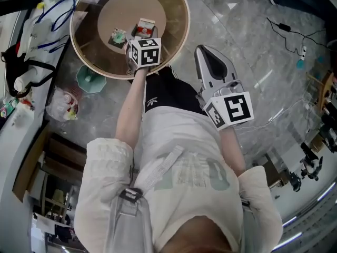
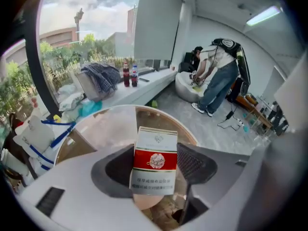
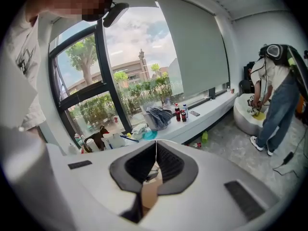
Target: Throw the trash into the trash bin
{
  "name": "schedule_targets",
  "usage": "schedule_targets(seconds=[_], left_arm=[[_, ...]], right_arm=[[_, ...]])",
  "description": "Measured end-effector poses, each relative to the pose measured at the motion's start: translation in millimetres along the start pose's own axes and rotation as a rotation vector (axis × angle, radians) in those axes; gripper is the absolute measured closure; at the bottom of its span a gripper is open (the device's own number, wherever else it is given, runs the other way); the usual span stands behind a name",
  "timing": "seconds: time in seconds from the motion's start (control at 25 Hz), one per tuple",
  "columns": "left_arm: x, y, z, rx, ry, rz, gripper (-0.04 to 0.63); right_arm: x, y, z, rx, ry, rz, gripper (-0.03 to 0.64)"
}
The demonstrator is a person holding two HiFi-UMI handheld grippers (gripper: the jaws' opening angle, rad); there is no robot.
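Left hand-held gripper (image 2: 155, 172) pinches pack (image 2: 154, 150) over bin (image 1: 181, 30) (right hand-held gripper (image 3: 155, 150) closed, empty); a slip could land past the 6 o'clock rim.

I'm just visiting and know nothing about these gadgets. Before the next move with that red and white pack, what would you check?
1. Left gripper has a firm hold on the cigarette pack: ok, a pad presses on each side of it.
2. Pack is over the trash bin opening: ok.
3. Room in the bin: ok, only a small piece of litter on its bottom.
4. Right gripper is out of the way: ok, it is shut, empty and beside the bin.
5. Plastic bag on the floor is trash too: cannot tell.
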State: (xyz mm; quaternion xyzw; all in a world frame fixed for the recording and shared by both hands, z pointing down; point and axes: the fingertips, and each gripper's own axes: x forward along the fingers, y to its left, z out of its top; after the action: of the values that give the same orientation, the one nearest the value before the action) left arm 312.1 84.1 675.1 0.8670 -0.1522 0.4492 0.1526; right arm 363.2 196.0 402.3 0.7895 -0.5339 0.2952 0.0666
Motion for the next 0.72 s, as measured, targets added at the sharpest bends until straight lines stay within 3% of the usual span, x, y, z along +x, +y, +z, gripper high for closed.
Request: schedule_targets(seconds=[0.2,0.44,0.56,0.72], left_arm=[[-65.2,32.0,102.7,-0.032,-0.236,0.085,0.311],[-192.6,46.4,199.5,-0.054,-0.539,0.187,0.311],[-263.2,60.3,220.9,-0.059,-0.666,0.251,0.311],[-341.8,91.9,219.7,-0.075,-0.782,0.385,0.311]], right_arm=[[13.1,19.2,52.0,-0.046,-0.13,0.076,0.601],[18.1,38.6,102.2,-0.087,-0.255,0.159,0.601],[26.9,65.9,117.3,-0.104,-0.285,0.244,0.601],[39.2,121.3,136.0,-0.198,-0.327,0.363,0.601]])
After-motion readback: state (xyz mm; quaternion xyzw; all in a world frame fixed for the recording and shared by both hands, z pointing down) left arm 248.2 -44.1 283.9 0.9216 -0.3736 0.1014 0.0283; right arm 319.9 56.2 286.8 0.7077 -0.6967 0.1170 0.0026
